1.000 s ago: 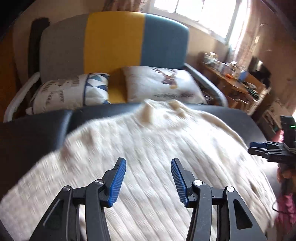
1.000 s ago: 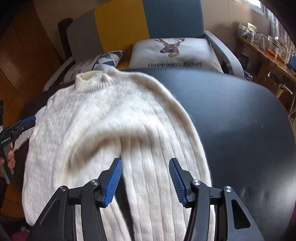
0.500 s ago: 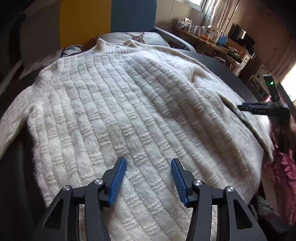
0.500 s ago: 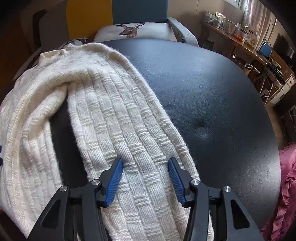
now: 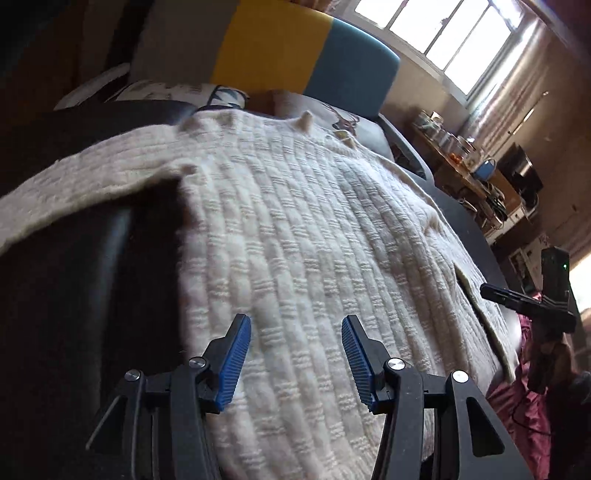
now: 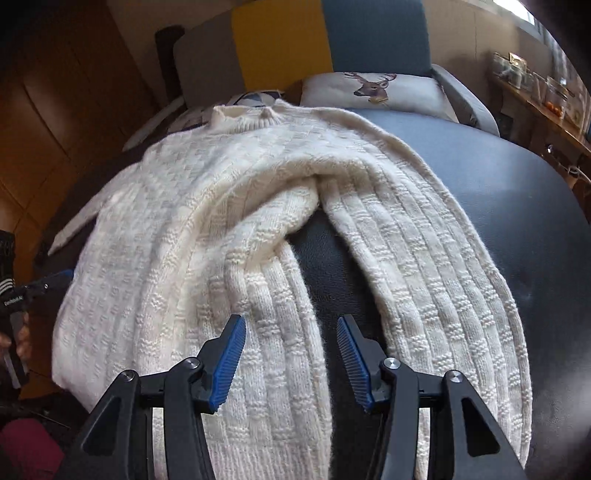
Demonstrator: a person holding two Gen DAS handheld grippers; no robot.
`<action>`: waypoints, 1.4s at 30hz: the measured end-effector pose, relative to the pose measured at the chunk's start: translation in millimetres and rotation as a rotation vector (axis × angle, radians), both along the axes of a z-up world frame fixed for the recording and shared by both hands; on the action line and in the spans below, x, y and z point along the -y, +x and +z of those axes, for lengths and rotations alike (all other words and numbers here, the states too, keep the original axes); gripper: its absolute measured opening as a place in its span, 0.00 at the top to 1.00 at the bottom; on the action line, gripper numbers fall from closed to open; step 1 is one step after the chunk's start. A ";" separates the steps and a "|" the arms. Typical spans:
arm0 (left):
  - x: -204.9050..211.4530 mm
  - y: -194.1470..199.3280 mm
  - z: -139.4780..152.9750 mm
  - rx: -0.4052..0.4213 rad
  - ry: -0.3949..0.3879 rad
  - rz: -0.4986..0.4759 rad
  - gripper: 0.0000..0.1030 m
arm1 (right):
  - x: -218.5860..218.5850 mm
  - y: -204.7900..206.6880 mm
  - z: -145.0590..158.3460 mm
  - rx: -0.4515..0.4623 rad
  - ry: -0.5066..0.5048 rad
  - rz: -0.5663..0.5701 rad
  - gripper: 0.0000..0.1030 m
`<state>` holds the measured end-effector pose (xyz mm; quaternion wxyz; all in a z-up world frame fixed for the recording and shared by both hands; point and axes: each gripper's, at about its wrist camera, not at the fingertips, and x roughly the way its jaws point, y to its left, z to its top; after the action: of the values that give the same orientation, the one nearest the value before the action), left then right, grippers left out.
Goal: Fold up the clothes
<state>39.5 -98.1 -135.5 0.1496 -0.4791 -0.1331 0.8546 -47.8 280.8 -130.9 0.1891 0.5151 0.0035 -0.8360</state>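
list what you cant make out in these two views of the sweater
- Sweater hem: cut off by the bottom edge and hidden behind both open grippers, in either view.
- Left sleeve end: runs off the left wrist view's left edge.
- Shelf items: too small to identify.

Ahead of jaws: grey-yellow-blue sofa (image 6: 295, 44), deer cushion (image 6: 373, 90); bright window (image 5: 443, 33) and cluttered shelf (image 5: 465, 166) to right.
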 end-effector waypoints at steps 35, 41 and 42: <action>84.2 6.6 -5.3 0.025 0.044 0.153 0.58 | 99.0 37.6 -6.7 -0.005 -0.037 0.057 0.75; 48.3 -17.1 -23.7 0.053 -0.063 0.064 0.59 | 77.4 38.3 -19.9 0.016 -0.052 -0.019 0.75; 42.2 -17.2 -24.4 0.036 -0.103 0.056 0.59 | 73.0 39.0 -20.7 0.018 -0.063 -0.033 0.75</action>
<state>22.3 -140.3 -159.9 0.0983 -0.4977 -0.1048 0.8553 -8.8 207.8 -151.6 0.1913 0.5163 -0.0330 -0.8341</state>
